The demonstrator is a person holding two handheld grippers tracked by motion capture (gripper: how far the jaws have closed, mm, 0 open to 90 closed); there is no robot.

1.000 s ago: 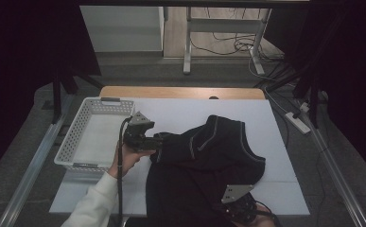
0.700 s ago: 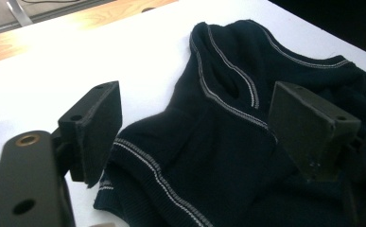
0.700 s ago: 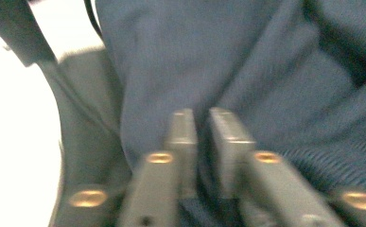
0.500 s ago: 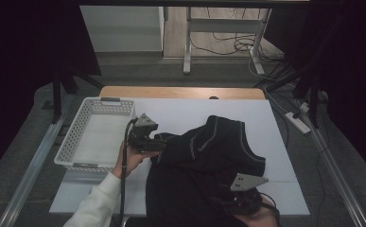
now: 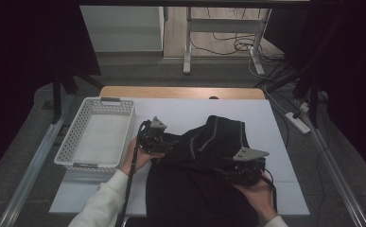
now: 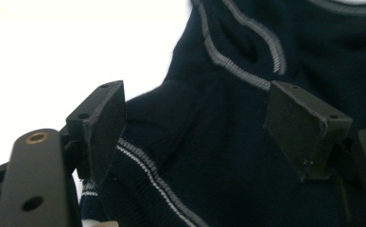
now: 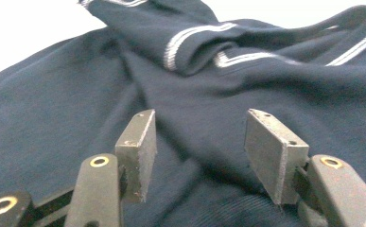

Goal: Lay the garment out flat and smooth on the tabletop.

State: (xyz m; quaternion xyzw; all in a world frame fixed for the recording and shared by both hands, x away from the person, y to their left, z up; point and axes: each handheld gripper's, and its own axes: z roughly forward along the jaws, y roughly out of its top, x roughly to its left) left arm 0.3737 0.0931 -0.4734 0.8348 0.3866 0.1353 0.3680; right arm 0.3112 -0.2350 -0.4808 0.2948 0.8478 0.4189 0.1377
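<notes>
High view: a dark sweater [image 5: 209, 165] lies crumpled on the white table [image 5: 180, 111], beside a white basket [image 5: 98, 135]. Left gripper view: the left gripper [image 6: 195, 127] is spread over a striped fold. Right gripper view: the right gripper [image 7: 199, 151] (also spread) hovers above the cloth.

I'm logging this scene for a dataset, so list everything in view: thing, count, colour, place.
garment: one, dark navy with pale stripes, crumpled on the table's near right half.
basket: one, white plastic, on the table's left side.
table: one, white top with a wooden far edge.
power strip: one, white, on the floor to the right.
left tongs: one, black, open over the garment's left edge.
right tongs: one, black, open over the garment.
left hand: one, white sleeve.
right hand: one, bottom right.
</notes>
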